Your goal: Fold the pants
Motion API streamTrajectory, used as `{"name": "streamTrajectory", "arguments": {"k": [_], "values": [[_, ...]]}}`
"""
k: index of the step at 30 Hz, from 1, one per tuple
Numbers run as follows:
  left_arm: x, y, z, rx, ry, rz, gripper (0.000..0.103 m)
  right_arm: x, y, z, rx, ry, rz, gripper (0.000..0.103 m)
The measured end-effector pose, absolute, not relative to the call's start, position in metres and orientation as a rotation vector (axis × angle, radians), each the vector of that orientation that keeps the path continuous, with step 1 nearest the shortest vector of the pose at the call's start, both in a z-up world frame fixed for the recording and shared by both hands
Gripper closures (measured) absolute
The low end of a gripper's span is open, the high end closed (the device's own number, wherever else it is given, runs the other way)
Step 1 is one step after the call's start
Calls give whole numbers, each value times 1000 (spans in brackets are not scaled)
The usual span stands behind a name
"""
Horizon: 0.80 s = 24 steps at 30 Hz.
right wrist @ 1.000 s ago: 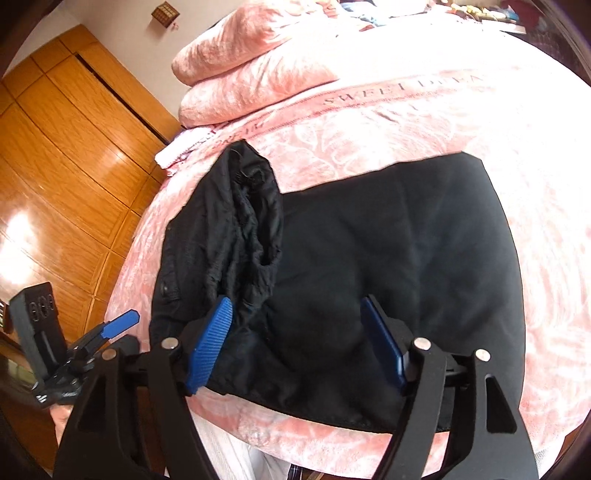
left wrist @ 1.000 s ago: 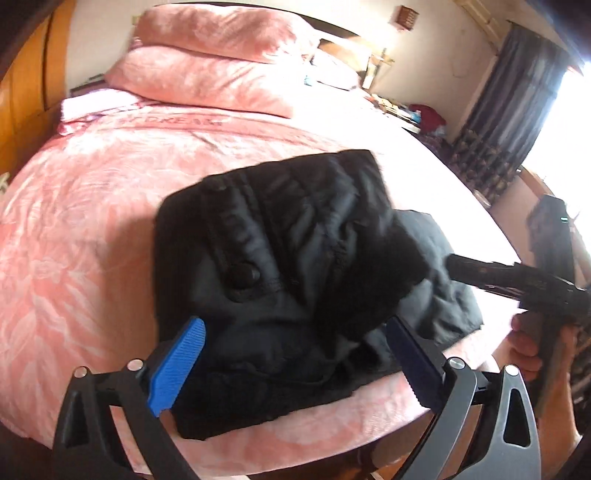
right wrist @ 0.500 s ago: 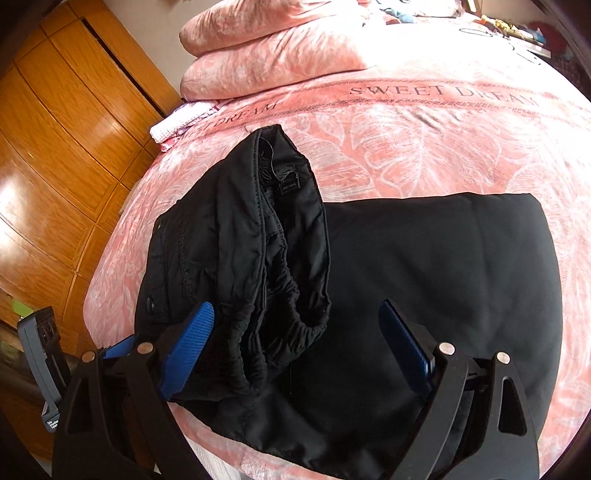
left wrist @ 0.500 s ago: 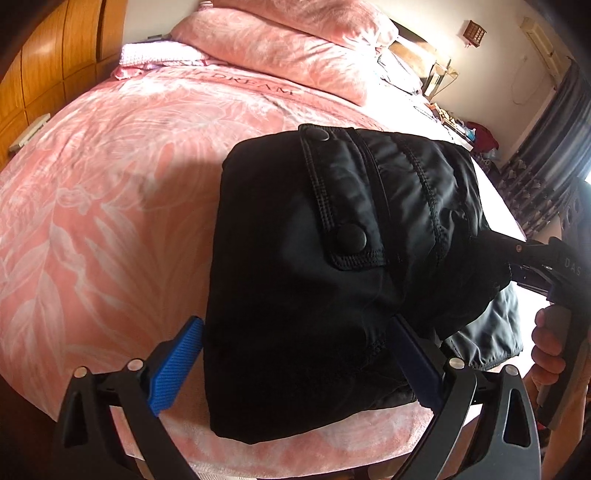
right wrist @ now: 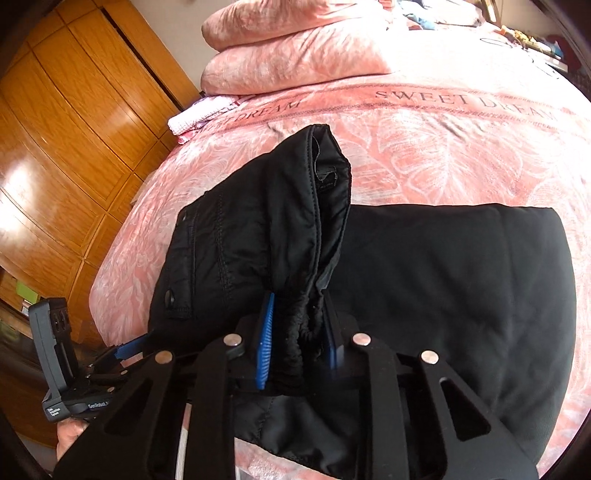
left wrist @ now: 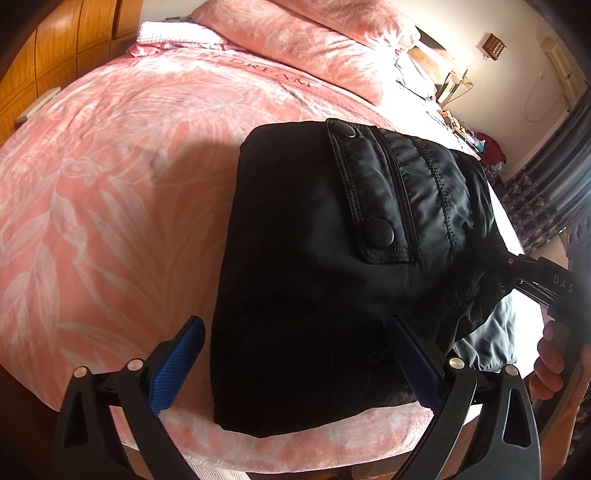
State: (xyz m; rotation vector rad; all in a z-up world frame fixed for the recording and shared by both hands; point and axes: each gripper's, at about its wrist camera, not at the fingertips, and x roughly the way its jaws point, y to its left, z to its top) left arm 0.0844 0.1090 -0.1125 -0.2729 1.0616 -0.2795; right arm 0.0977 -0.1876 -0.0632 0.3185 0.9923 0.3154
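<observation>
Black pants point(left wrist: 314, 258) lie partly folded on the pink bed, a snap-button pocket flap facing up. My left gripper point(left wrist: 295, 363) is open, its blue pads straddling the near edge of the pants without touching it. In the right wrist view the pants point(right wrist: 443, 277) spread flat to the right, with a bunched layer rising in the middle. My right gripper point(right wrist: 297, 339) is closing on the gathered elastic waistband, which sits pinched between its pads. In the left wrist view the right gripper point(left wrist: 532, 273) comes in from the right, its tips buried in fabric.
The pink leaf-print bedspread point(left wrist: 110, 184) has stacked pillows point(right wrist: 295, 55) and a folded white cloth point(left wrist: 166, 33) at its head. A wooden wardrobe point(right wrist: 74, 129) stands along the left. A dark curtain point(left wrist: 554, 177) hangs at the right. A hand point(left wrist: 554, 362) holds the right gripper's handle.
The right gripper's jaws have gone from wide apart to pinched on the bunched waistband. The left gripper has sunk closer to the pants and rolled; its jaws remain wide.
</observation>
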Motion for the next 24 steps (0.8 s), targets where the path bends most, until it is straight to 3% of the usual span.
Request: {"name": "streamTrajectory", "arguments": {"k": [13,24], "values": [[80,110,-93,-346,991,-333,4,64,-217,12,403,841,415,84],[85,83,-88,-277,1000,-371,4,39,-282,17,411,840,280,84]]}}
